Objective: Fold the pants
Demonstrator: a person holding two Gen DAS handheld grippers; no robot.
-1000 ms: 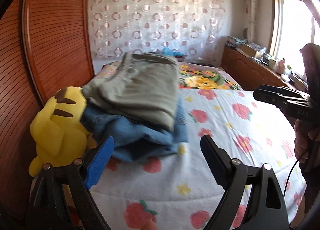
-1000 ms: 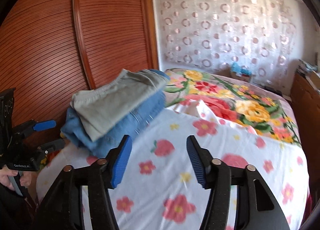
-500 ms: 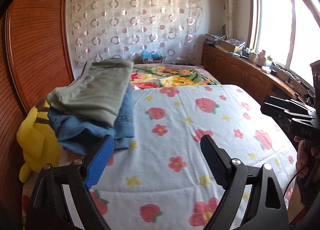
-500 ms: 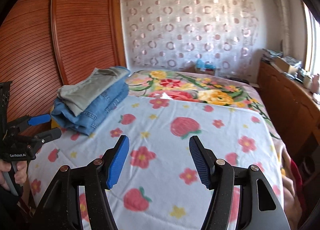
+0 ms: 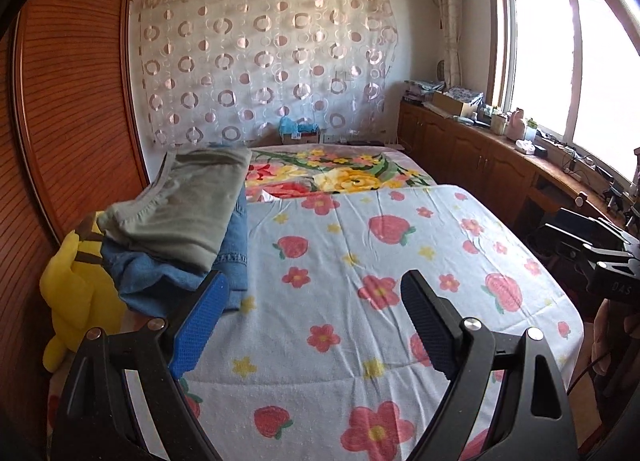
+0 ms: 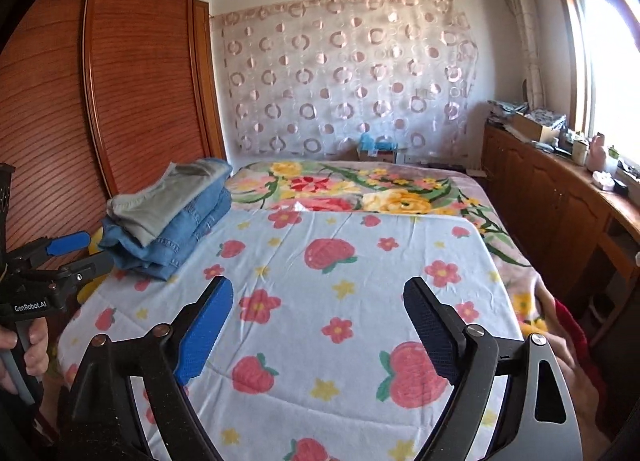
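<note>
Folded grey-green pants (image 5: 188, 205) lie on top of folded blue jeans (image 5: 180, 281) in a stack at the bed's left edge; the stack also shows in the right wrist view (image 6: 168, 217). My left gripper (image 5: 312, 321) is open and empty, held above the bed just right of the stack. My right gripper (image 6: 316, 329) is open and empty above the strawberry-print sheet (image 6: 340, 301), well away from the stack. Each gripper shows at the edge of the other's view, the left one (image 6: 68, 257) and the right one (image 5: 588, 249).
A yellow plush toy (image 5: 76, 293) sits between the stack and the wooden wardrobe (image 5: 68, 121). A floral blanket (image 6: 360, 185) covers the far end of the bed. A wooden cabinet (image 6: 560, 197) with clutter runs along the right wall under the window.
Both grippers have pulled back and away from the stack of folded clothes, which now looks smaller and further left. Both stay open and empty.
</note>
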